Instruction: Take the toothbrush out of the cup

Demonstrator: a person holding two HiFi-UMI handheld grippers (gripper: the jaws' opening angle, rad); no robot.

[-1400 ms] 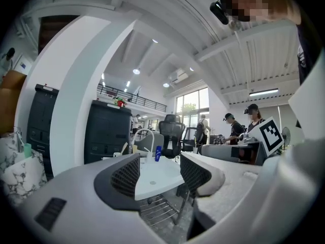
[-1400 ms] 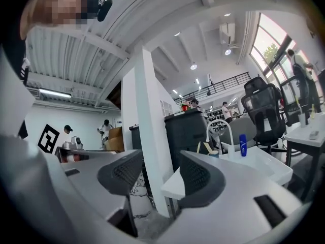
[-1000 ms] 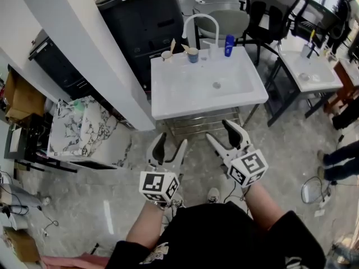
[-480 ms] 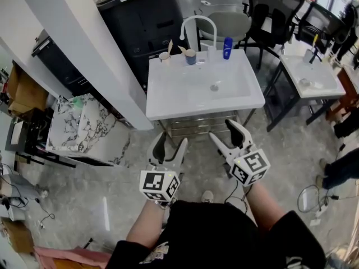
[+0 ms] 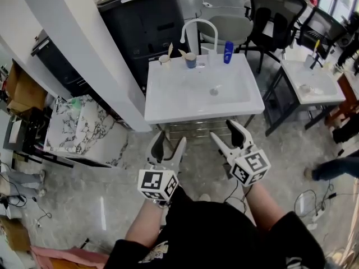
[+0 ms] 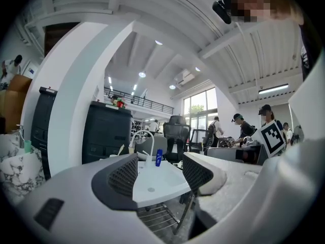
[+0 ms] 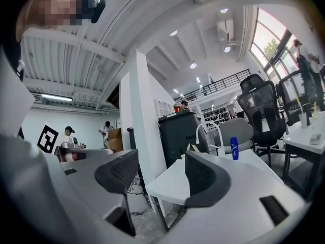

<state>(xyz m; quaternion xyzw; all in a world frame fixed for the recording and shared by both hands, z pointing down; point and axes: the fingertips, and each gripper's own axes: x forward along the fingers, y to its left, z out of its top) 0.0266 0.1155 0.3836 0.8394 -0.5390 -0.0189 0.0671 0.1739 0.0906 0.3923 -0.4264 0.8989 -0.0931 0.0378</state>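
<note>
At the back rim of the white sink (image 5: 168, 106) stand two cups. A white cup (image 5: 164, 59) holds a pale toothbrush (image 5: 170, 48), and a blue cup (image 5: 191, 59) holds another toothbrush (image 5: 183, 51). My left gripper (image 5: 170, 140) and right gripper (image 5: 224, 130) hover side by side over the floor, just short of the sink's front edge. Both are open with nothing between the jaws. The left gripper view shows its gripper (image 6: 158, 171) framing the sink (image 6: 162, 184), with a toothbrush (image 6: 121, 148) far off. The right gripper (image 7: 160, 166) points at the sink's left corner (image 7: 170, 184).
A white arched faucet (image 5: 197, 27) and a blue bottle (image 5: 228, 52) stand at the sink's back. A black cabinet (image 5: 146, 21) is behind it, a marbled bin (image 5: 84, 130) to the left. Office chairs (image 5: 275, 10) and a second sink (image 5: 311, 83) are to the right. A person's foot (image 5: 331, 167) is at the right edge.
The view has drifted slightly, so the sink sits a little lower left in frame. Both grippers stay open in nearly the same place. The passer-by's foot at the right has moved.
</note>
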